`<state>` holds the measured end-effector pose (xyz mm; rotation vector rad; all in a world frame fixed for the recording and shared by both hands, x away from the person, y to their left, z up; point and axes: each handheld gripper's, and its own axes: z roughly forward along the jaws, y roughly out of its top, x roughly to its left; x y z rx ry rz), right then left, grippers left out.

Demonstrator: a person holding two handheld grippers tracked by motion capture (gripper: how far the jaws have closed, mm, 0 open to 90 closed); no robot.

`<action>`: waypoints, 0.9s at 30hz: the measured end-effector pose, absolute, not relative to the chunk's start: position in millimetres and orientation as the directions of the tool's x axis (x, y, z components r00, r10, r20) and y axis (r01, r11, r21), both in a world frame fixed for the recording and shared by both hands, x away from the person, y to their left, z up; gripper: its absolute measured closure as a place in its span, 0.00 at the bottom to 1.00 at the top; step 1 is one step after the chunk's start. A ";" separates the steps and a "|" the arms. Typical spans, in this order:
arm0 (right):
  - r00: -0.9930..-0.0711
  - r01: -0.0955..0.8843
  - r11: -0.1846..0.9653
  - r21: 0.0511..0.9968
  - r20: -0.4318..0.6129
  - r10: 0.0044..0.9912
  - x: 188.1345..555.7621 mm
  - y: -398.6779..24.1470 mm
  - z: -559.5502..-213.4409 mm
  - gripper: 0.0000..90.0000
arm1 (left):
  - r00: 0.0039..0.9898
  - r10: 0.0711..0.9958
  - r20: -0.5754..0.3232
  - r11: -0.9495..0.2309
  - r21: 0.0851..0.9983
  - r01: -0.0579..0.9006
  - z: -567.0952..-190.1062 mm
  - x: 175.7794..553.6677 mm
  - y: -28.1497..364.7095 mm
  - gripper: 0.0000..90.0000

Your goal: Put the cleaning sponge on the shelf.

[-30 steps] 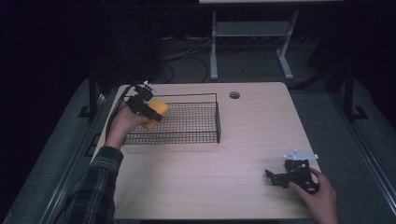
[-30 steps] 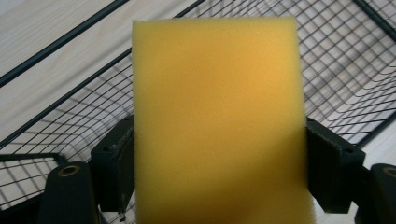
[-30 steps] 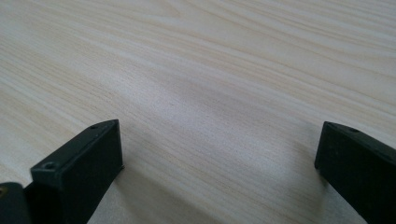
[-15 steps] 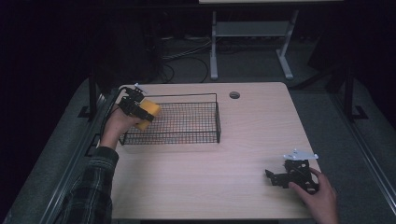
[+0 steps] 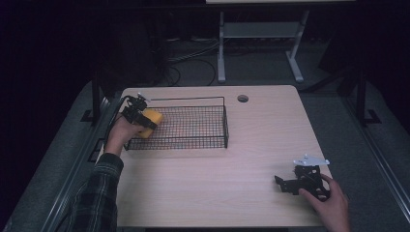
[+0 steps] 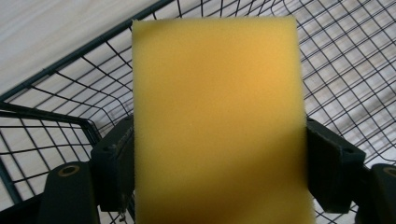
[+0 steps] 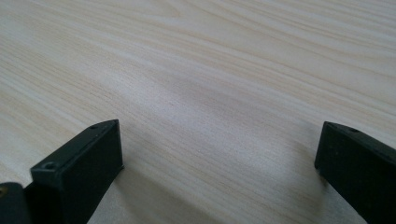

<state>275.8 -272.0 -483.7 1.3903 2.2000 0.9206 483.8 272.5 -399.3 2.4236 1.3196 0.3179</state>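
A yellow sponge (image 5: pixel 150 121) is held at the left end of a black wire basket (image 5: pixel 212 140), with my left gripper (image 5: pixel 141 118) shut on it. In the left gripper view the sponge (image 6: pixel 217 121) stands between both black jaws, with the basket's mesh (image 6: pixel 355 70) and a corner of its rim behind it. My right gripper (image 5: pixel 286 184) rests low over the wooden table (image 5: pixel 217 193) near the front right corner. Its jaws stand wide apart over bare wood (image 7: pixel 210 93) in the right gripper view, with nothing between them.
The basket sits at the table's back left. A round cable hole (image 5: pixel 242 98) lies near the back edge. A white desk frame (image 5: pixel 261 43) and cables stand on the dark floor beyond the table.
My left gripper has carried the sponge leftward and a little toward the near side, to the basket's left end. The right gripper has stayed in place.
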 end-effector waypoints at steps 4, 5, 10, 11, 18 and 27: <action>-0.439 0.650 0.296 0.700 0.027 0.898 275.8 -272.0 -483.7 0.00 | 0.532 0.846 0.029 -0.498 0.397 0.771 -405.9 485.0 273.9 0.25; -0.439 0.649 0.297 0.700 0.027 0.898 275.9 -272.1 -483.7 0.00 | 0.536 0.844 0.026 -0.502 0.392 0.771 -406.8 485.6 274.5 0.25; -0.439 0.650 0.296 0.700 0.028 0.898 275.9 -272.0 -483.7 0.00 | 0.533 0.846 0.018 -0.499 0.376 0.781 -413.8 486.9 275.0 0.25; -0.439 0.650 0.296 0.700 0.027 0.898 275.9 -272.0 -483.7 0.00 | 0.534 0.845 0.023 -0.502 0.375 0.779 -413.7 486.8 274.9 0.25; -0.439 0.650 0.296 0.700 0.027 0.898 275.9 -272.0 -483.7 0.00 | 0.534 0.845 0.014 -0.501 0.368 0.784 -414.4 486.7 274.6 0.25; -0.439 0.650 0.296 0.700 0.027 0.898 275.9 -272.0 -483.7 0.00 | 0.533 0.846 0.009 -0.498 0.372 0.784 -412.8 486.6 274.4 0.20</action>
